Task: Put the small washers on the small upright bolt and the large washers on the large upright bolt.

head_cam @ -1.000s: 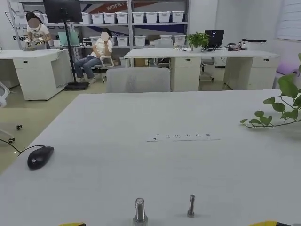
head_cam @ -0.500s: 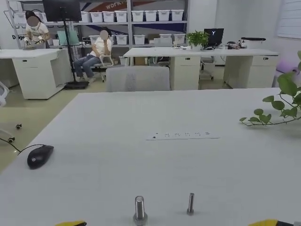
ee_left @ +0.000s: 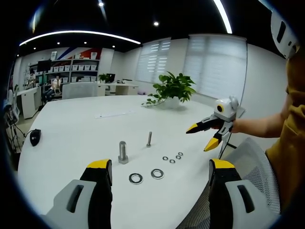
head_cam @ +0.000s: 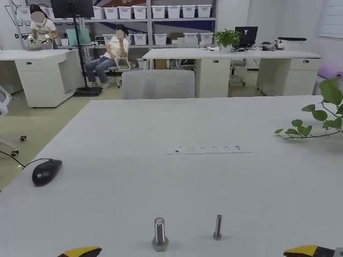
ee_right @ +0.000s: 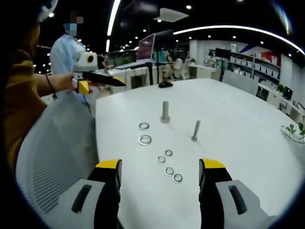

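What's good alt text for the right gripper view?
Open right tongs reach over a white table where two large washers and four small washers lie loose before a large bolt and a small bolt, both upright. The left tongs hover nearby.

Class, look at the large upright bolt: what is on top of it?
Nothing: the large bolt is bare. Both large washers lie on the table near it. Its top shows fully.

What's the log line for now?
left gripper open | right gripper open | washers loose on table | large bolt, small bolt bare
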Demonstrator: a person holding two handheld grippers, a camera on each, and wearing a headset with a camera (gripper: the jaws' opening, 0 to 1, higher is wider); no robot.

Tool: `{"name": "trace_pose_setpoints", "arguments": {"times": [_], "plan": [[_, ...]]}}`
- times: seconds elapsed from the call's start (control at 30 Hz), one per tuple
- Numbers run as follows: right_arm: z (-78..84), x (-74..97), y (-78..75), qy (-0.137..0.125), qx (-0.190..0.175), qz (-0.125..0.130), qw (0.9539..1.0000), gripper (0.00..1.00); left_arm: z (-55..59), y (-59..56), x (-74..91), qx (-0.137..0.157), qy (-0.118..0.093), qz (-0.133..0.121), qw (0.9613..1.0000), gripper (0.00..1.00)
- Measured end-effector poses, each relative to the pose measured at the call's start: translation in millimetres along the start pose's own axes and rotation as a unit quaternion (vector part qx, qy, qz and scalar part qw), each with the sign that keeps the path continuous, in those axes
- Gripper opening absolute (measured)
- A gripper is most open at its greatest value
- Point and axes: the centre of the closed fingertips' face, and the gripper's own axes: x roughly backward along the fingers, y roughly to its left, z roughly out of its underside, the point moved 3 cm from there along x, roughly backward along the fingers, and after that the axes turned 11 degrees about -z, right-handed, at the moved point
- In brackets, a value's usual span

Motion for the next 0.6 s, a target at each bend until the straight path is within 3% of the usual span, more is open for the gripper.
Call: {"name": "trace_pose_setpoints", "arguments": {"times": [0.3,0.6], "plan": [[-0.3,-2.4,-4.4,0.007,0.002,-0.005,1.0000,0.68,-2.1,3.1,-6.6,-0.003,0.000,0.003,1.0000,0.83],[2.7,-0.3,-13.6,0.024,0.012,-0.012,0.9996,0.67,-6.9,-1.5,-11.2,-0.004,0.000,-0.002,1.0000,0.82]]}}
